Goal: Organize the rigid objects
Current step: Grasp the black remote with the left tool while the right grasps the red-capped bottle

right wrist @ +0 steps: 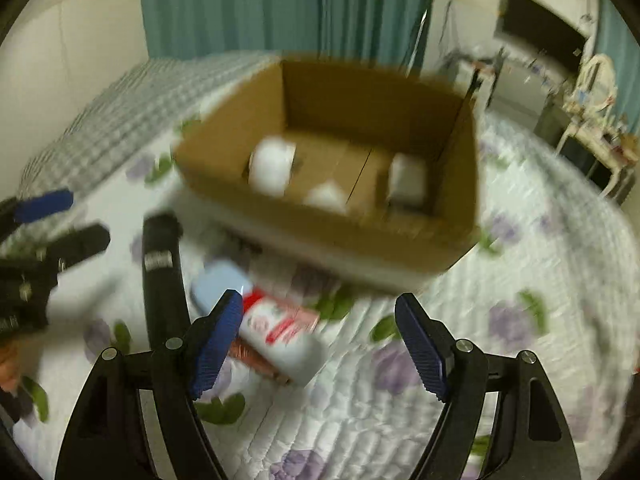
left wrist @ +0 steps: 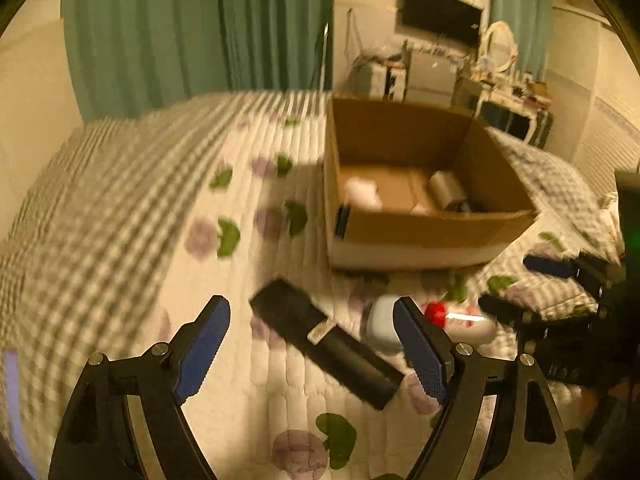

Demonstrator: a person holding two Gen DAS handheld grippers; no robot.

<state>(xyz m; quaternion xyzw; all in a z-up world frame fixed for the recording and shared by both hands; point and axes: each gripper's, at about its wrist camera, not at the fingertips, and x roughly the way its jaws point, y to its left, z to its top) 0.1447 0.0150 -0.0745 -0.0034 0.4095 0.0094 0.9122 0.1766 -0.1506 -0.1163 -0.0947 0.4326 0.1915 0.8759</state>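
Both claws are standing wide open and holding nothing. I am steering the left claw [left wrist: 312, 344] low over the bed [left wrist: 120, 200], and the right claw [right wrist: 320, 340] is hovering just beside it on the right, aimed at the cardboard box [right wrist: 360, 236].

Progress, judged from the present layout: the sort is partly done. The cardboard box is sitting on the far side of the quilt and is already carrying several items: a white roll [right wrist: 272, 166], a second small white piece near the front wall, and a pale boxy item [right wrist: 408, 180] in the right corner. Blur is preventing me from identifying them further.

Three items are lying outside the box and are, in my judgement, the remaining work:
- a long black bar-shaped device [left wrist: 324, 340];
- a light blue case [right wrist: 220, 284];
- a white bottle with red markings [right wrist: 284, 340].

Position relative to the claws: the black device is lying diagonally between the open fingers of the left claw, not yet touched by either pad as far as I can tell. The bottle is lying just inside the left finger of the right claw, with the blue case just beyond it, between bottle and box. All three are resting on the quilt near the front wall of the box.
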